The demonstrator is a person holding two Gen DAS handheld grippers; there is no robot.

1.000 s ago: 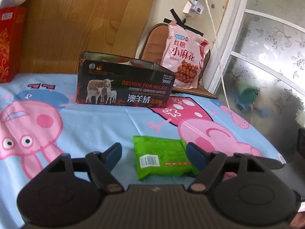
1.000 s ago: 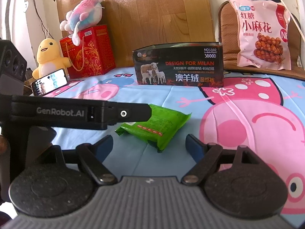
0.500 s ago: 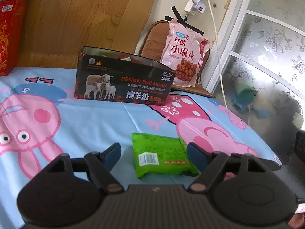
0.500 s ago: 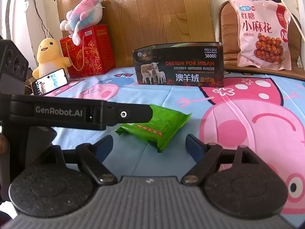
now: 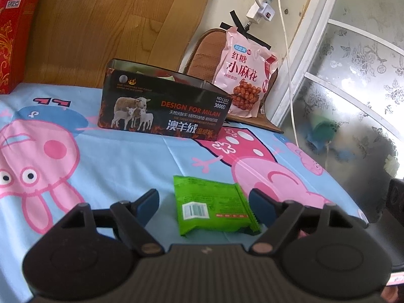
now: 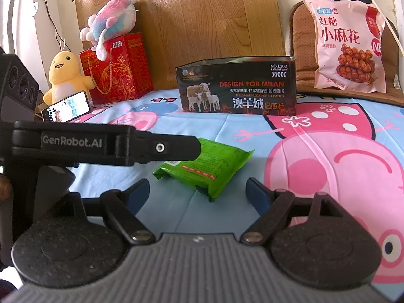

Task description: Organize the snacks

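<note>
1. The cartoon-pig bedsheet, blue with big pink figures, fills the lower and middle part of both my views; everything else lies or stands on it.
2. The wooden headboard runs across the top of both views.
3. The black tin box, printed with sheep and "DESIGN FOR MILAN", stands open-topped at centre frame in both views, well beyond my fingers. Something sits inside it, but I cannot tell what.
4. The pink snack bag leans upright against a brown cushion at upper right of my right-wrist view, behind and to the right of the tin box.
5. The red gift bag stands at upper left of the right-wrist view, with a pastel plush toy on top and a yellow plush duck just beside it. A phone leans in front of the duck.
6. My left gripper sits at the bottom of its own view, its jaws spread wide. In the right-wrist view it crosses the left of the frame.
7. My right gripper is at lower centre of its view, jaws spread with nothing between the pads.
8. The green snack packet lies flat on the sheet between my left fingers, barcode up. Its right edge is close to the right pad; I cannot tell if they touch. The left pad stands apart from it.
</note>
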